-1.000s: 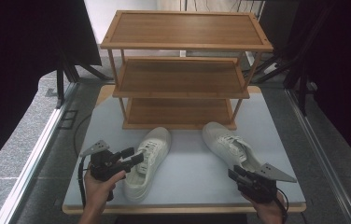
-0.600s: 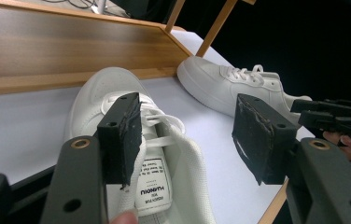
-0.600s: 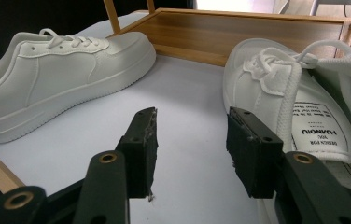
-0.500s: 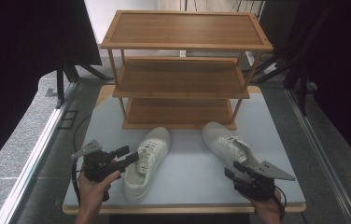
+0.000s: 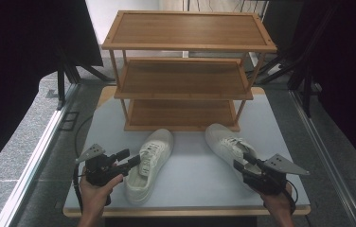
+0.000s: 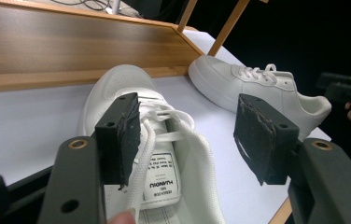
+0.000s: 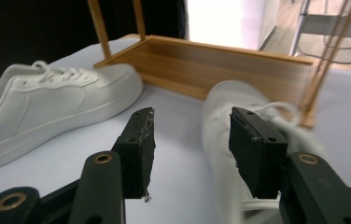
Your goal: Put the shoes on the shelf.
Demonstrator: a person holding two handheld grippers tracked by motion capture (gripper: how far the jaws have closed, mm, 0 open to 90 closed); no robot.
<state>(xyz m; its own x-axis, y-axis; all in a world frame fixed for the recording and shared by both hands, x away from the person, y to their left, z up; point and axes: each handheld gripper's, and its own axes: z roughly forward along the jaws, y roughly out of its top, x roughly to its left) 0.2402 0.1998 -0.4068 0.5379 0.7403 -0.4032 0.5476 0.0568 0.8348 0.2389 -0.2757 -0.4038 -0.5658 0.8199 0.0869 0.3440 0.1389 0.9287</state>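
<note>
Step in hand: judging by the layout, both white sneakers are about to be picked up and set on the wooden shoe rack (image 5: 185, 90).
Left shoe: the left sneaker (image 5: 148, 163) lies on the worktop (image 5: 190, 179) in front of the rack's bottom shelf, toe toward the rack.
Right shoe: the right sneaker (image 5: 227, 144) lies just to the right of it, also toe toward the rack, angled a little outward.
Left hand-held gripper: the left hand-held gripper (image 6: 187, 135) stands wide, its jaws astride the tongue and laces of the left sneaker, pads not pressing (one pad hangs over the lacing, the other out past the collar).
Right hand-held gripper: the right hand-held gripper (image 7: 190, 149) has just been opening and stands wide, with the blurred right sneaker ahead of it and nothing pinched between the jaws.
Doing it well: I would close each pair of jaws on a firm wall of the collar or heel rather than on loose laces, then lift level so the sole clears the shelf lip.
Materials: smooth white leather-like uppers, flat woven laces, thick rubbery soles; soft collars will give under the pads.
Rack: three flat wooden trays with raised rims on slim posts.
Pads: black foam, frayed at the edges.
</note>
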